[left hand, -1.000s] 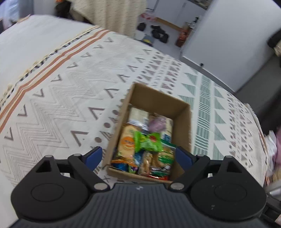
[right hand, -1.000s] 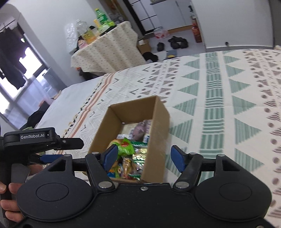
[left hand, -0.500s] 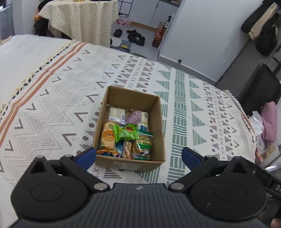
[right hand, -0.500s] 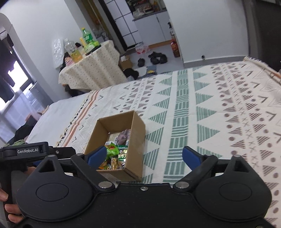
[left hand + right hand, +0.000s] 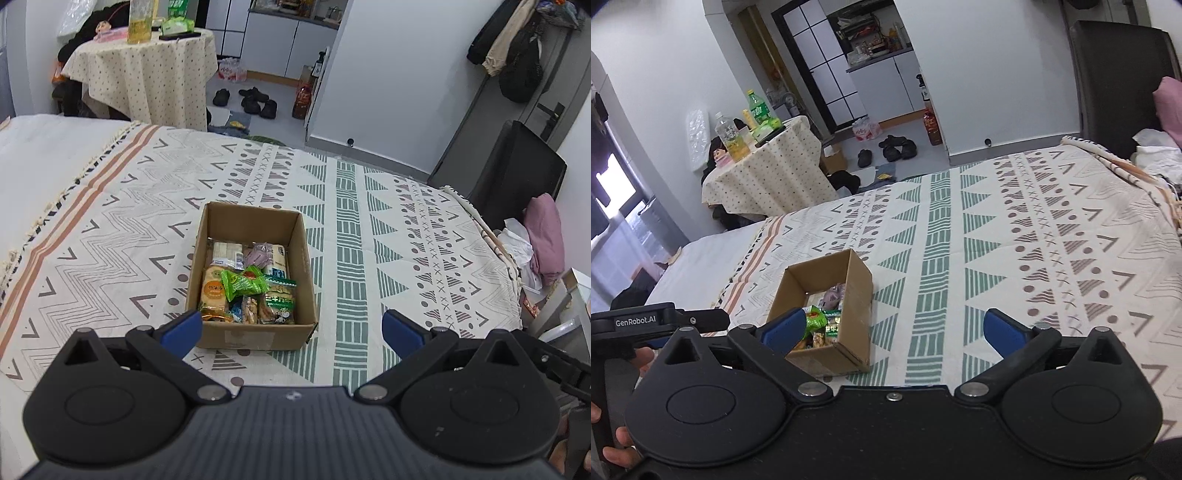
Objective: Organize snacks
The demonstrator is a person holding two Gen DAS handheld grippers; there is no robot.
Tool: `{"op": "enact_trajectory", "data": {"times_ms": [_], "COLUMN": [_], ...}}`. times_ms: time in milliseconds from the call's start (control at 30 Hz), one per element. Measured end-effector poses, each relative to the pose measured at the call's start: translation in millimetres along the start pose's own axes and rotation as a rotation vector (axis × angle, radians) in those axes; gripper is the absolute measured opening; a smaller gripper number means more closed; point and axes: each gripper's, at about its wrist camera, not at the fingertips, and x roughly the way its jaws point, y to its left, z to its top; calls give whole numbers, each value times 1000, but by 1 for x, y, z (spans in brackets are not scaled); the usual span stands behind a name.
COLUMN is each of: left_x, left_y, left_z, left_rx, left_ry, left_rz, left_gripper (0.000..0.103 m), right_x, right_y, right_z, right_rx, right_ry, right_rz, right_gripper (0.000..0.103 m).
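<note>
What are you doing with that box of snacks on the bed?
A person holds a two-finger gripper in each hand, tidying snacks. The cardboard box sits on the patterned blanket, filled with wrapped snacks, a green packet on top. Neither gripper holds anything: the left gripper is open and hovers short of the box, and the right gripper has its jaws opening, empty. No loose snacks show on the blanket, so the packing looks finished.

"GenRobot.AI" stands in white letters on the left claw's (image 5: 713,319) black body; the snack packets' (image 5: 247,284) print is too small to read.
</note>
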Motion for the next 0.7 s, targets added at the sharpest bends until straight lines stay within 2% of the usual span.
{"op": "enact_trajectory", "data": {"times_ms": [133, 700], "left_x": [-13, -79], "left_y": [1, 7], "left_z": [-9, -40], "left_rx": [4, 94], "left_ry": [-14, -90], "left_rz": [-25, 28], "left_gripper": [103, 103], "right_x": [-16, -77], "right_y": [0, 20], "right_z": [-5, -31], "right_rx": [-8, -79], "right_ry": [-15, -47], "right_rz": [-3, -7], "right_gripper": [103, 103]}}
